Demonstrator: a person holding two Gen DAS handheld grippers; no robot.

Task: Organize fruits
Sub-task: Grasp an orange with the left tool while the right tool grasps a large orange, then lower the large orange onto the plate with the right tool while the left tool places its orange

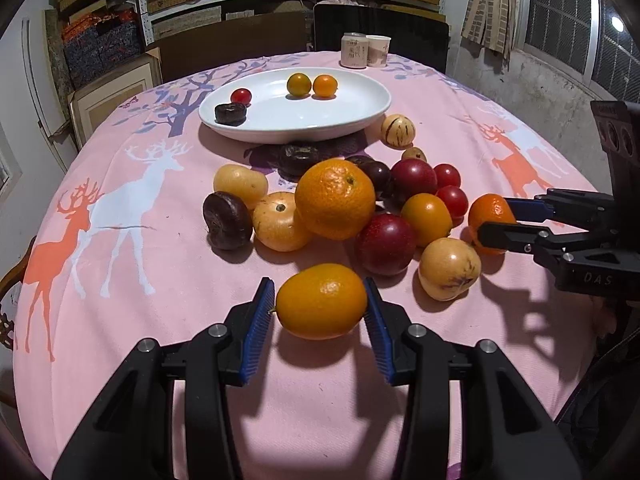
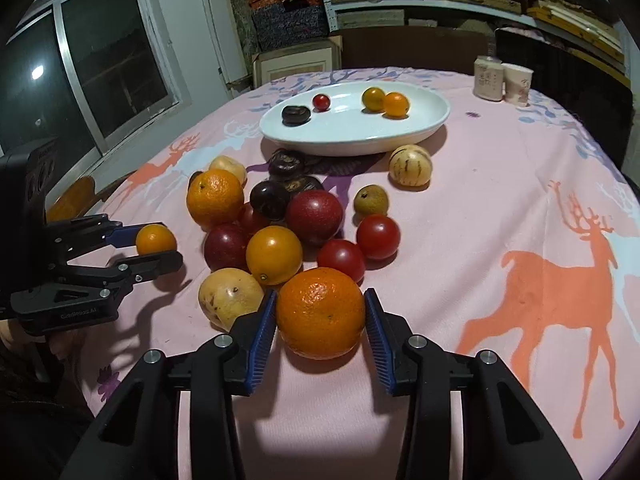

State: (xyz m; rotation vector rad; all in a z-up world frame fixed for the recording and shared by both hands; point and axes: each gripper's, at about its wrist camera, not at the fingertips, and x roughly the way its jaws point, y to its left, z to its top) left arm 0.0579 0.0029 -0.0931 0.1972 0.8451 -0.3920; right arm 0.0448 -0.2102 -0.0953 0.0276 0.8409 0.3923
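A pile of mixed fruit [image 1: 336, 204] lies on the pink tablecloth before a white oval plate [image 1: 360, 116]. The plate holds a cherry tomato [image 1: 241, 96], a dark fruit [image 1: 230, 113] and two small orange fruits [image 1: 299, 84]. My left gripper [image 1: 320, 306] is shut on a small orange kumquat-like fruit [image 1: 321, 306], also seen in the right wrist view [image 2: 155, 239]. My right gripper [image 2: 320, 312] is shut on a small orange [image 2: 320, 312], which shows in the left wrist view [image 1: 491, 214] at the pile's right edge.
Two paper cups [image 1: 366, 51] stand at the table's far edge behind the plate. A dark chair [image 1: 380, 32] and shelves of boxes are beyond. A striped pale melon [image 2: 410, 164] lies by the plate's near right rim. The pink cloth [image 2: 520, 200] spreads to the right.
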